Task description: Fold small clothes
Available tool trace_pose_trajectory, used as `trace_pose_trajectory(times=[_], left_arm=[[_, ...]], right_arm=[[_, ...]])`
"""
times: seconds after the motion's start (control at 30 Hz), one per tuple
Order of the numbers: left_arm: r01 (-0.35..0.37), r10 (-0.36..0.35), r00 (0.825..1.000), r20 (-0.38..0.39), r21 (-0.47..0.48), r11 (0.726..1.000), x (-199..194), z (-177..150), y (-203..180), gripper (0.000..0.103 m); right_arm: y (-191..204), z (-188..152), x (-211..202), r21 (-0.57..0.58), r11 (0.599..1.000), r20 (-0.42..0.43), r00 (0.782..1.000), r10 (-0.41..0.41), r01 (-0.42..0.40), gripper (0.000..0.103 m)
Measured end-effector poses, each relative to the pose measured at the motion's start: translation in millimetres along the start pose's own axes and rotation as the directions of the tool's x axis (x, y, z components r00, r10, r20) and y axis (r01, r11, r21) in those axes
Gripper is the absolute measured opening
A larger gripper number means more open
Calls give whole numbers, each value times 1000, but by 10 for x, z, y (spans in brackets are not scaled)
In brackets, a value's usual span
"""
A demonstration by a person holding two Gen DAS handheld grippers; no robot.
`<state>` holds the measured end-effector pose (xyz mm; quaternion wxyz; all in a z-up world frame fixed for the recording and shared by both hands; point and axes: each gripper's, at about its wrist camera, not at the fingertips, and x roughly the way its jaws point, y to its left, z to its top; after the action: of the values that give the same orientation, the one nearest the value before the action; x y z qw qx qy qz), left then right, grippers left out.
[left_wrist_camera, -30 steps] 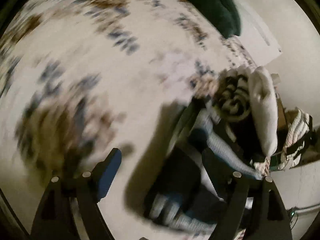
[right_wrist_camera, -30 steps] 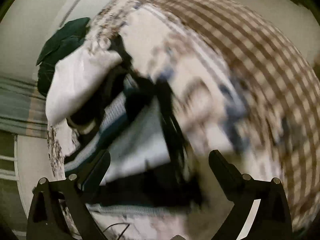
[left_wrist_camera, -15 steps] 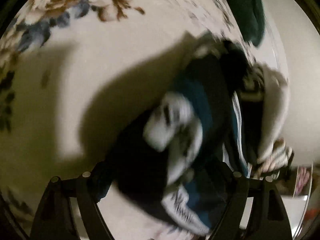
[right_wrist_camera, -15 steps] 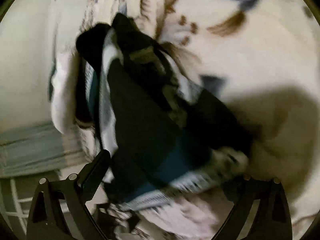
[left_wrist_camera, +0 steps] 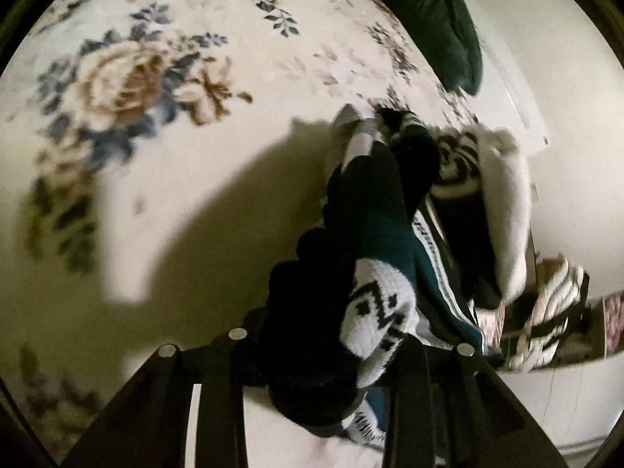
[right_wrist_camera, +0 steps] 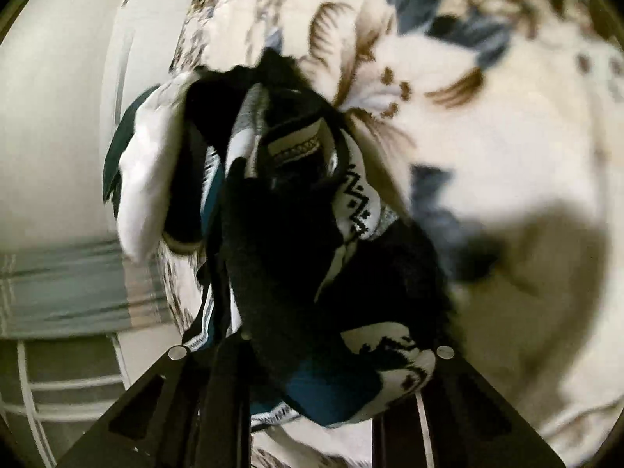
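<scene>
Both hand-held grippers are closing on one patterned sock [left_wrist_camera: 374, 304]: the left hand-held gripper [left_wrist_camera: 331, 355] and right hand-held gripper [right_wrist_camera: 335, 366] are each pinching it, apparently to lift it from the clothes pile [right_wrist_camera: 187, 179] onto the floral bed cover [left_wrist_camera: 163, 179] for folding.

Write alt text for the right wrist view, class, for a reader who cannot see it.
The right gripper is closing on a dark sock patterned in teal and white, at the near end of a heap of small clothes. The heap lies on a cream floral bedspread.
</scene>
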<state>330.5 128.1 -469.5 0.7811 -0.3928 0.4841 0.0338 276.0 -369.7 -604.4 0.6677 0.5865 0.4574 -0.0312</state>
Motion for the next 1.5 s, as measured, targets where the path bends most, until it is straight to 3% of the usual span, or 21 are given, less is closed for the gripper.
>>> trace_pose_trajectory(times=[0.1,0.27,0.4,0.47,0.53,0.6,0.73,0.8,0.9,0.93,1.03,1.17,1.3,1.5], left_arm=[[-37,38,998,-53,21,999,-336,-253,213,28],[-108,109,979,-170,18,994,-433,-652,595,31],[-159,125,952,-281,-103,982,-420,-741,880,42],[-175,143,954,-265,-102,979,-668,-753,897,43],[-180,156,960,-233,-85,980,-960,-758,871,52],[-175,158,962,-224,-59,983,-1105,-693,787,53],[-212,233,944,-235,111,971,-873,-516,373,53],[-265,323,917,-235,249,932,-657,-484,163,53],[-279,383,899,-213,393,876,-360,-523,-111,53],[-294,410,888,-207,432,853,-264,-534,-164,53],[-313,444,873,-200,469,826,26,-487,-271,53],[-340,455,880,-138,488,804,236,-197,-456,53],[-364,444,895,-54,489,793,420,171,-639,53],[-379,424,906,-7,438,815,753,670,-746,53]], right_arm=[[-108,-226,-368,-19,999,-45,998,-44,43,19],[-468,-642,-797,-34,990,-124,982,-142,138,19],[-954,-668,-776,45,970,-234,947,-221,238,36],[-966,-655,-875,18,964,-237,938,-255,266,45],[-871,-673,-1078,-63,956,-208,933,-295,288,46],[-706,-666,-1271,-137,935,-167,923,-347,327,46],[-153,-568,-1439,-315,879,-19,924,-382,358,47],[217,-455,-1309,-409,837,43,924,-380,363,47],[584,-422,-944,-525,771,50,918,-394,360,47],[742,-430,-751,-556,745,49,909,-414,369,47],[844,-444,-197,-654,633,20,846,-532,413,47],[985,-404,229,-715,548,56,817,-575,434,47],[1152,-164,459,-694,561,114,838,-534,452,47],[1352,401,695,-588,672,146,876,-459,450,47]])
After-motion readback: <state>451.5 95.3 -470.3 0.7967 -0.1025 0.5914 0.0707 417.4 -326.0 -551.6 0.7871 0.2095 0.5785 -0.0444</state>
